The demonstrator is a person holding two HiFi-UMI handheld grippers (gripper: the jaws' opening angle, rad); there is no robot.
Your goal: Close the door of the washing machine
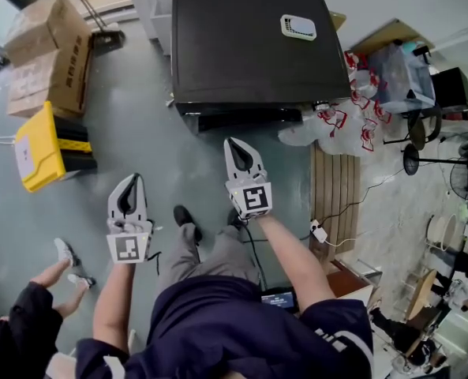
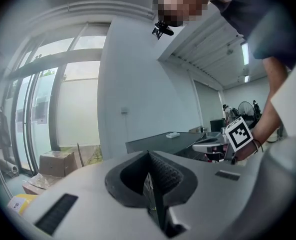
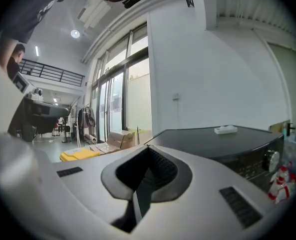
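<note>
The black washing machine [image 1: 249, 46] stands ahead of me, seen from above, with a small white object [image 1: 298, 27] on its lid. Its door is hidden under the top edge. My left gripper [image 1: 131, 181] hangs to the machine's left front, shut and empty. My right gripper [image 1: 235, 144] is shut too, holding nothing, its tip just short of the machine's front edge. In the right gripper view the jaws [image 3: 148, 150] meet, and the machine [image 3: 222, 141] with its control knob [image 3: 271, 159] lies to the right. In the left gripper view the jaws [image 2: 148, 155] meet; the machine [image 2: 167, 141] is beyond.
Cardboard boxes [image 1: 48, 54] and a yellow container [image 1: 40, 148] sit on the floor at left. Red-and-white plastic bags [image 1: 344, 121] and a wooden pallet [image 1: 340, 196] lie right of the machine. Another person [image 1: 28, 306] crouches at lower left. A cable and power strip [image 1: 319, 231] trail by my feet.
</note>
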